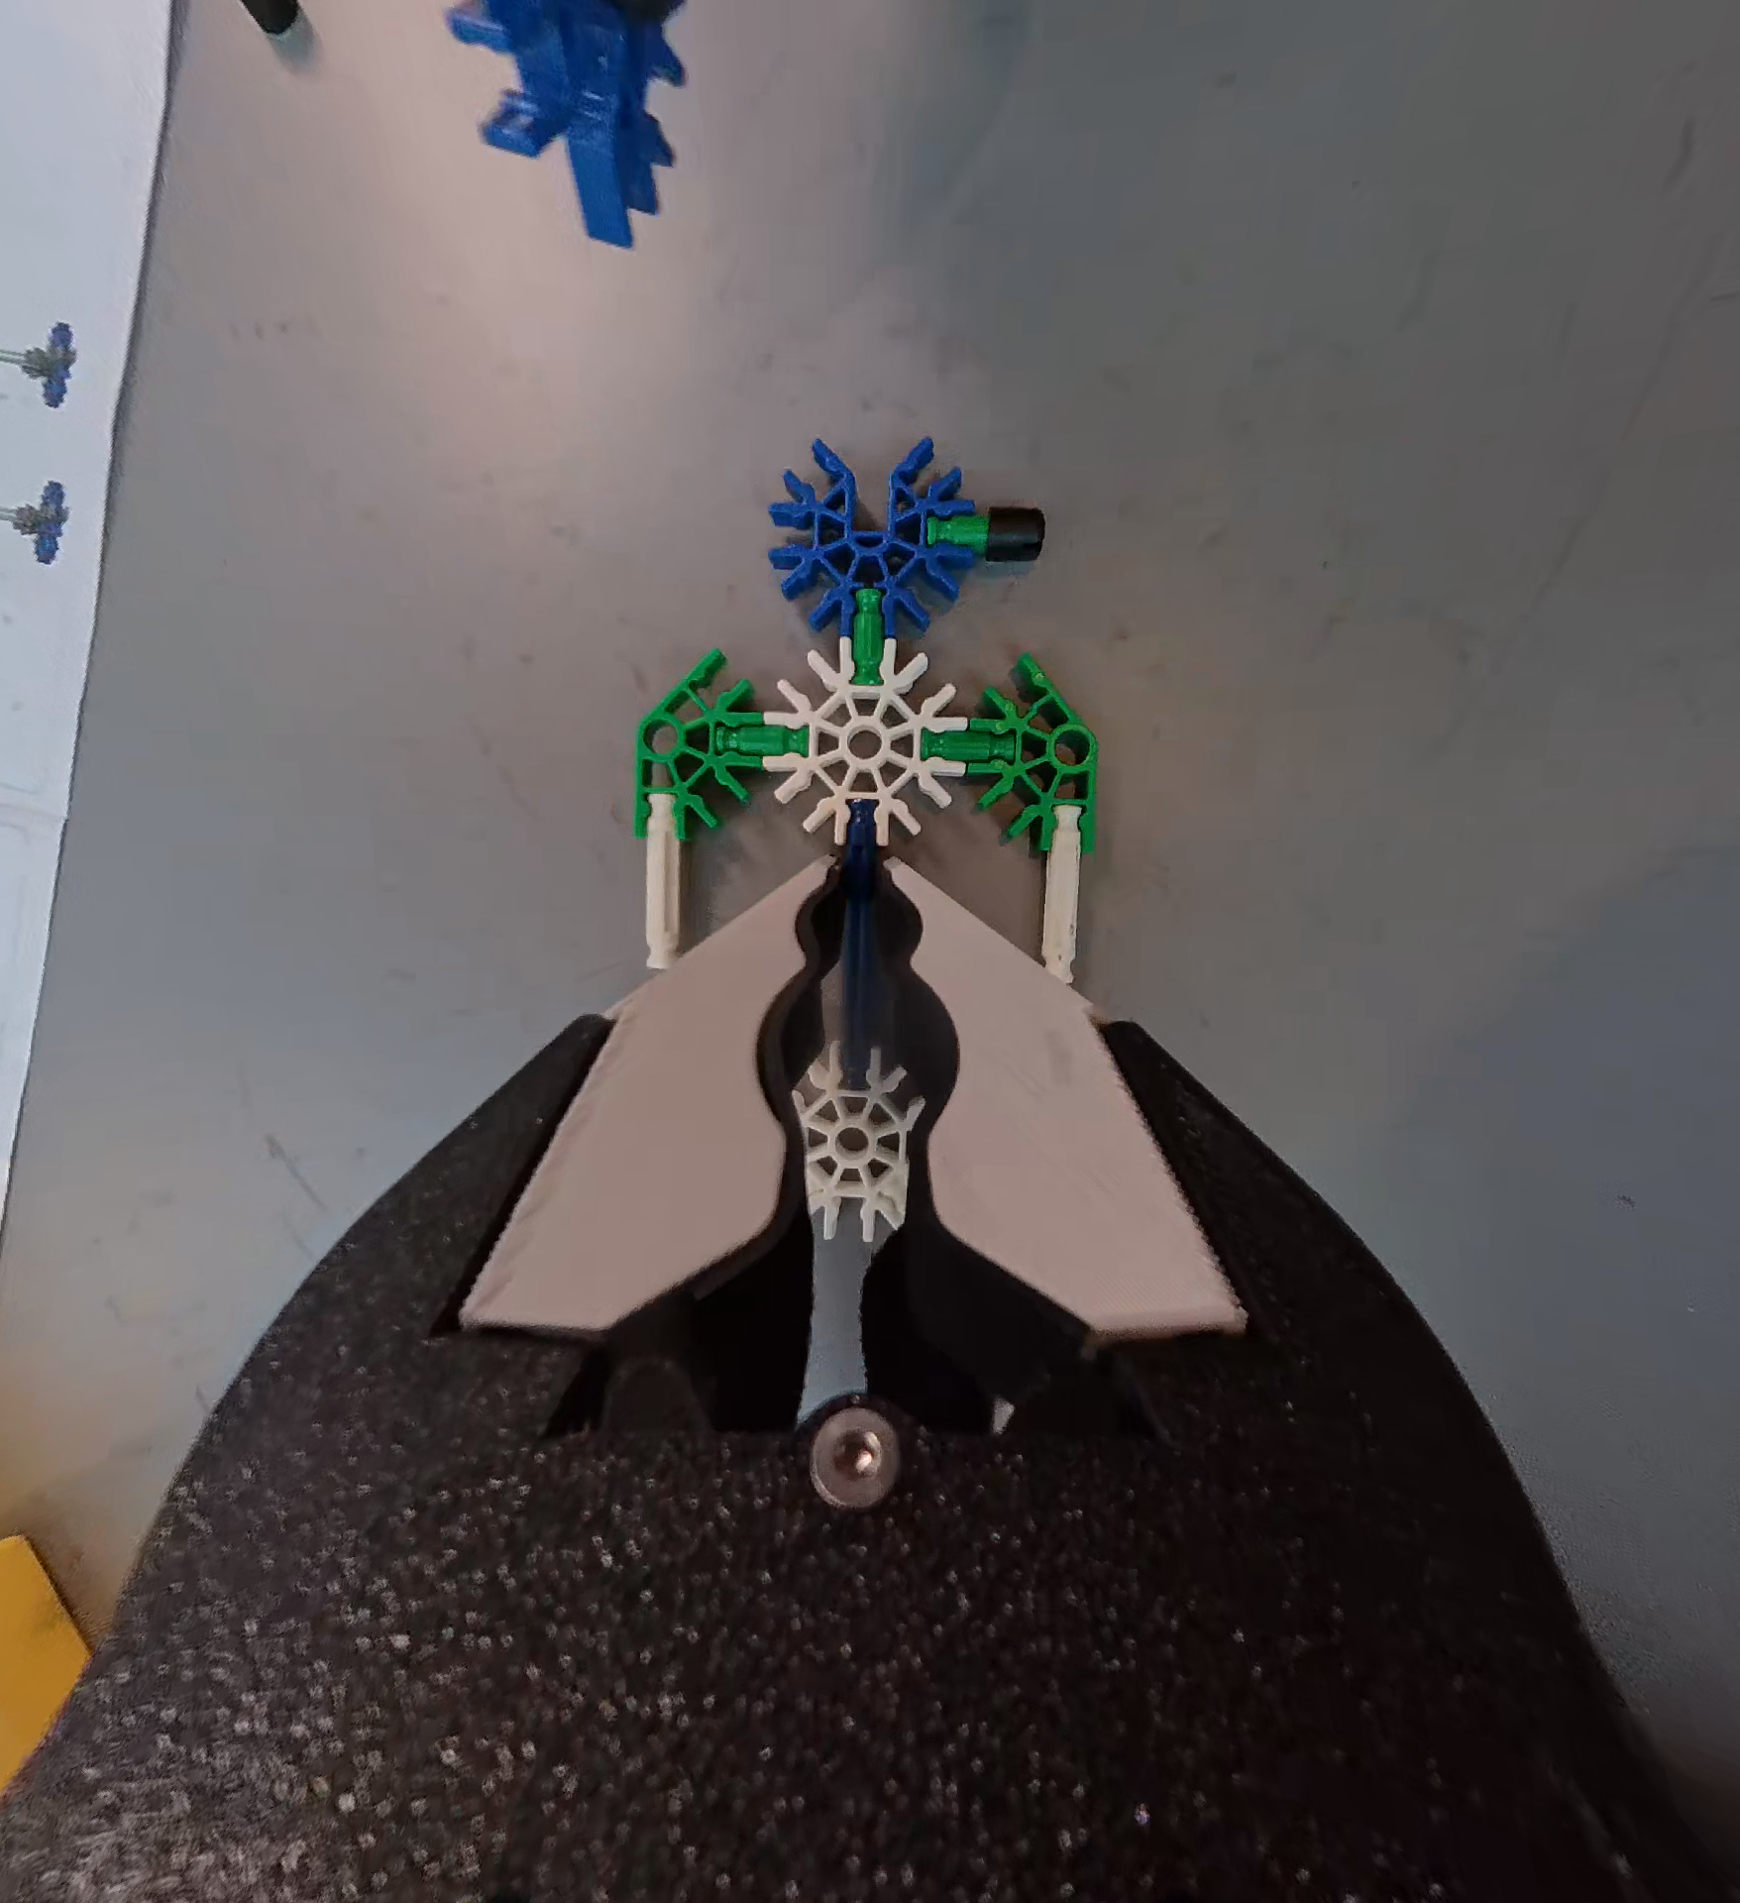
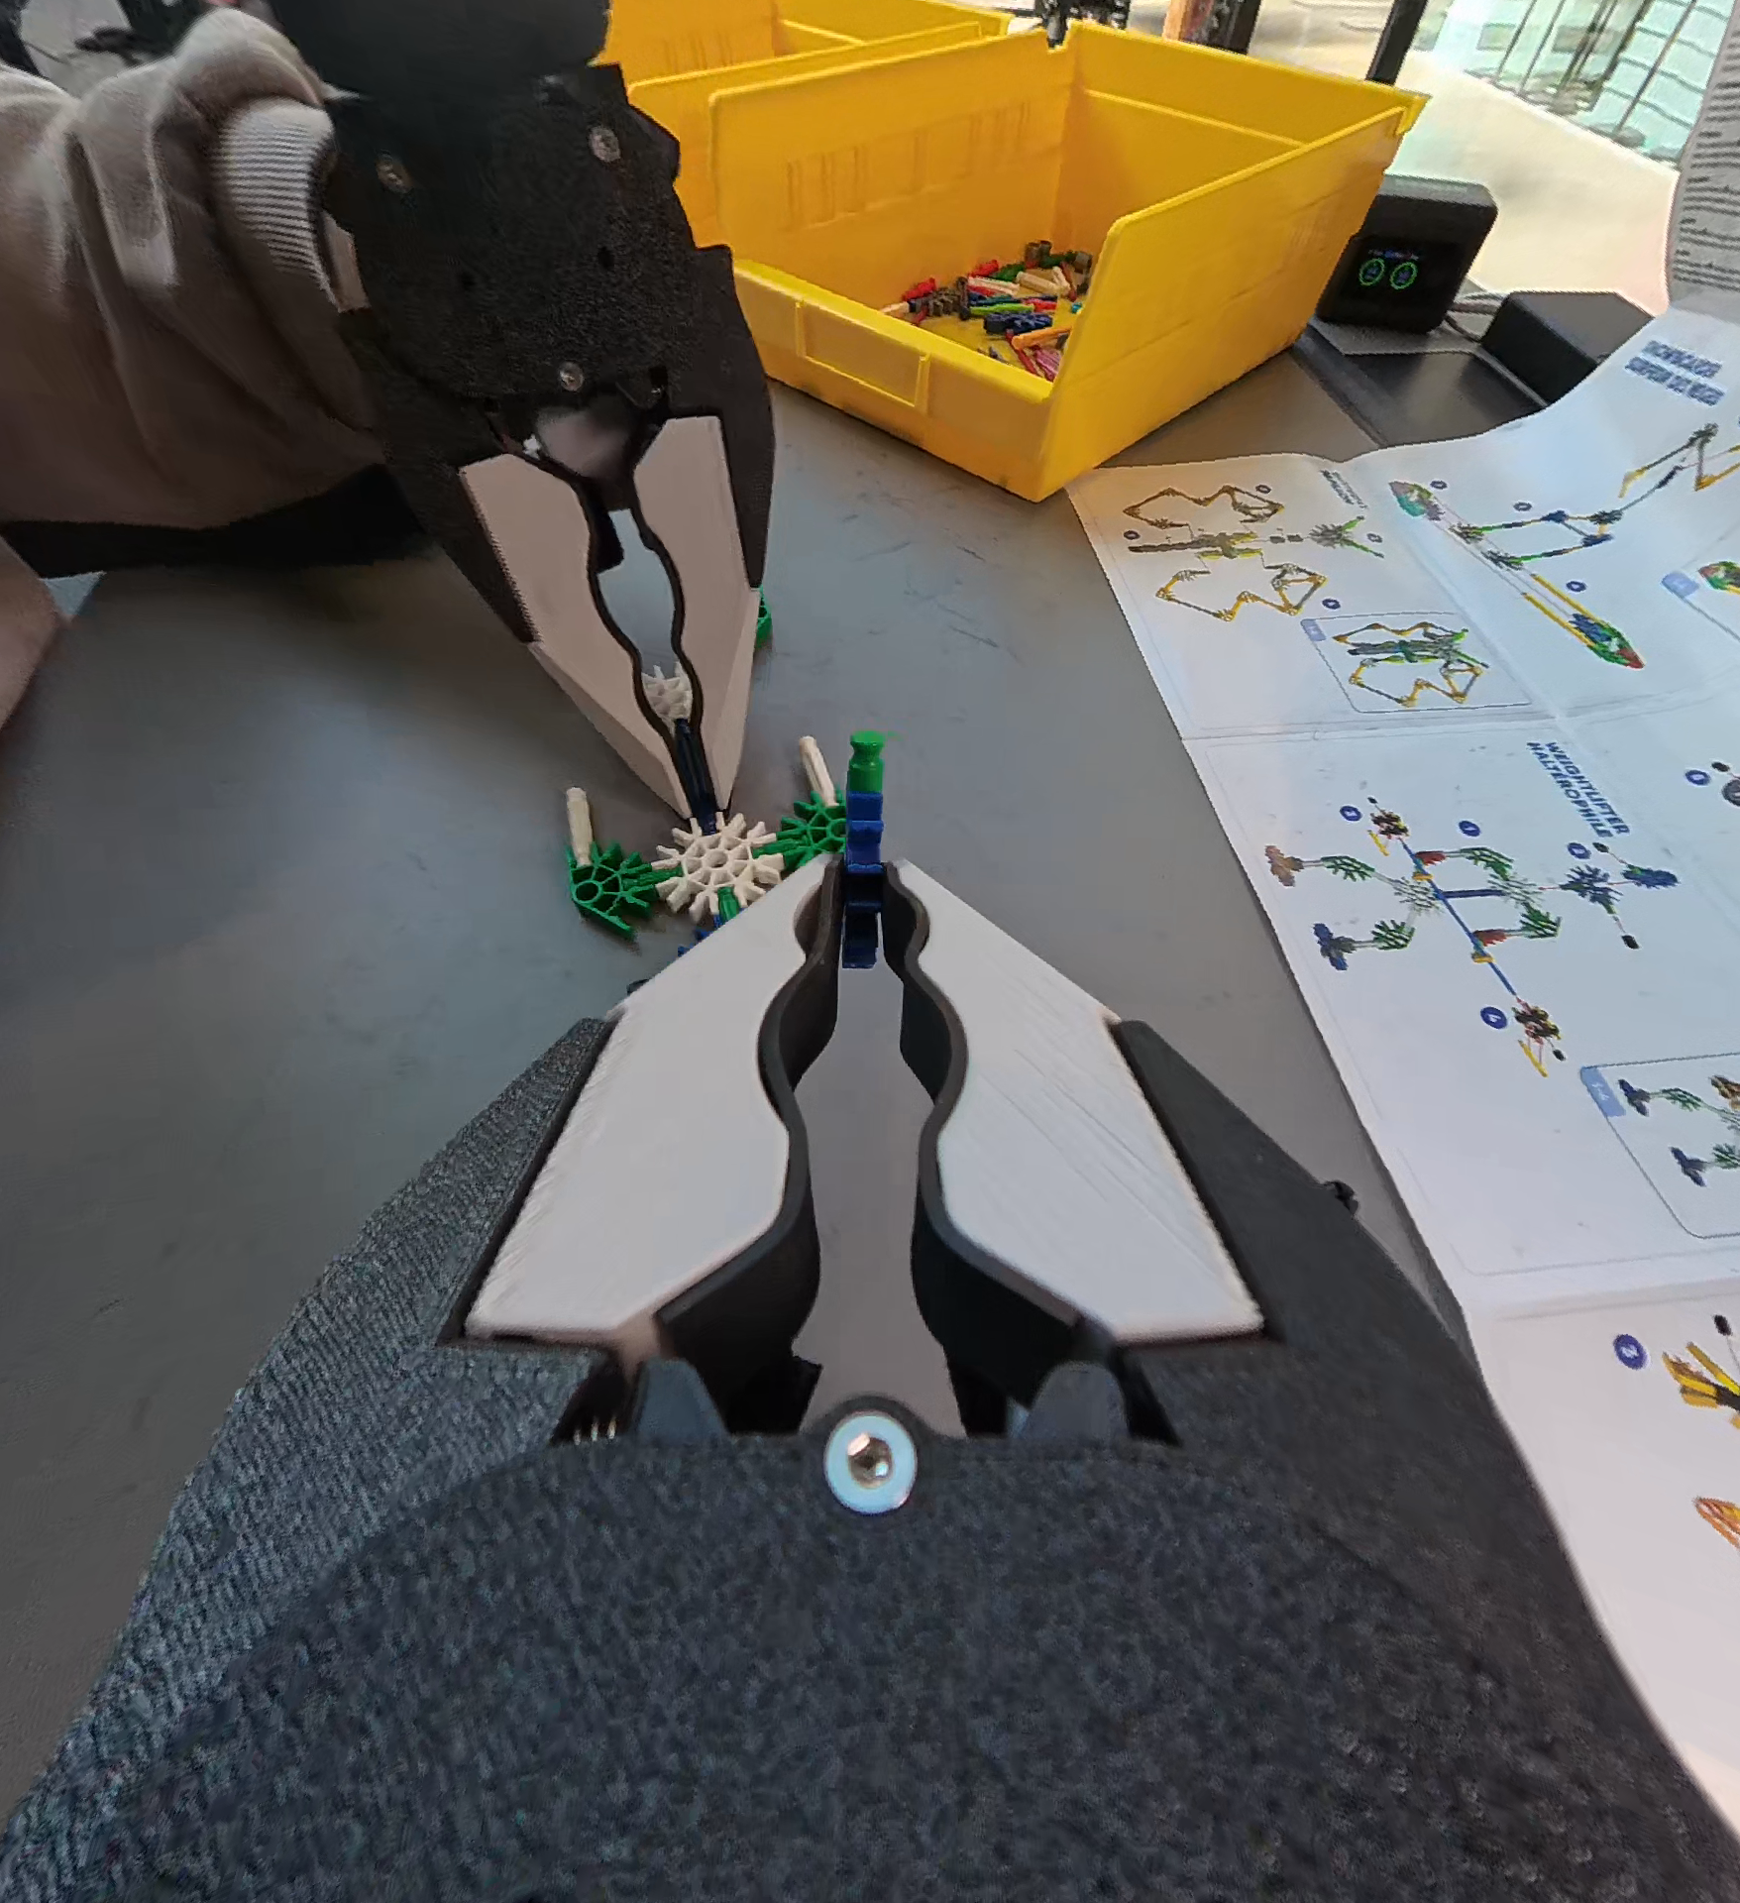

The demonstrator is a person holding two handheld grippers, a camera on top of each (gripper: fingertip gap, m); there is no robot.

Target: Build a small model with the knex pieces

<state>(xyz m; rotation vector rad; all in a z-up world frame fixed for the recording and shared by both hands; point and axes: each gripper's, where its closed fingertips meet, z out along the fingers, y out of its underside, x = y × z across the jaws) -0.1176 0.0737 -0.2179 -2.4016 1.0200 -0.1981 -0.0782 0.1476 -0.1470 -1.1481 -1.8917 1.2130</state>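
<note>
Flat on the grey table point(image 1: 1360, 412) lies our snowflake-piece figure point(image 1: 864, 744), its dark blue rod point(image 1: 858, 947) pinched in our left gripper point(image 1: 858, 875); beside it our right gripper point(image 2: 861, 875) clamps a blue connector point(image 2: 862, 906) with a green rod point(image 2: 866, 762) upright, yellow bin point(image 2: 1206, 340) behind

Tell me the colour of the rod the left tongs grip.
Dark blue rod, clearest in the left wrist view.
</note>
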